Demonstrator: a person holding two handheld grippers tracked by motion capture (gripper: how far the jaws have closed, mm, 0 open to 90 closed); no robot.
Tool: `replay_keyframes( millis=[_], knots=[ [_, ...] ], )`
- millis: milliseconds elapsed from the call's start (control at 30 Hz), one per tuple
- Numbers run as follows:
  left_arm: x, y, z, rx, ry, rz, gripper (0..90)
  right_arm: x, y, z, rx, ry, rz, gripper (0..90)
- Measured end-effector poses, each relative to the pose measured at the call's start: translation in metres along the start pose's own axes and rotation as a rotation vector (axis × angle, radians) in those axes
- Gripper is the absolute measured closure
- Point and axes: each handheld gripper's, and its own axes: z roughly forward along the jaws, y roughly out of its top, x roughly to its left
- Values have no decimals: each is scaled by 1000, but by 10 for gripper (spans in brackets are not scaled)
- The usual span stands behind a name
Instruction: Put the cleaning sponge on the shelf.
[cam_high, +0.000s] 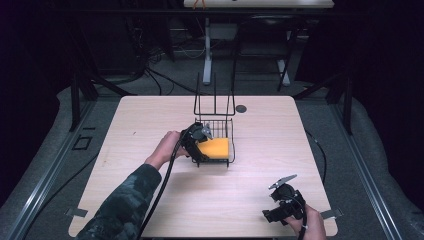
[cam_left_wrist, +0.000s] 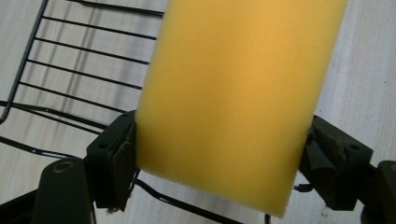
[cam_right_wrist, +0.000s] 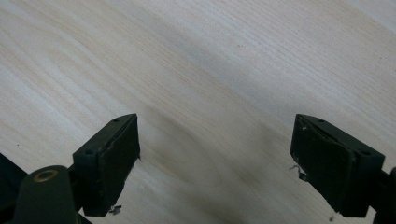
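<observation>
In the high view the left gripper (cam_high: 204, 142) clamps a yellow sponge (cam_high: 215, 148) inside the wire basket (cam_high: 230, 150), in the left gripper view its pads press the sponge's soft, light sides, best held mid-width, and in the right gripper view the right gripper (cam_right_wrist: 215, 161) gapes, away from the basket.

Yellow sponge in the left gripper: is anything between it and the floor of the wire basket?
Nothing visible. The left gripper is shut on the yellow sponge, which sits in the wire basket on bare wires. The right gripper is open over the table, well away.
</observation>
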Motion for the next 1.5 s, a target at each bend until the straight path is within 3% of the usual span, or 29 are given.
replay_keyframes(
  millis=[967,1167,1500],
  knots=[
    [3,0,3,17,5,-57,126,1,0,-1,-9,4,-2,152],
    [3,-2,-4,0,13,-57,79,0,-1,-1,-11,4,-3,152],
    [-1,-9,-21,-70,33,-75,30,1,0,-1,-7,2,1,152]
  ],
)
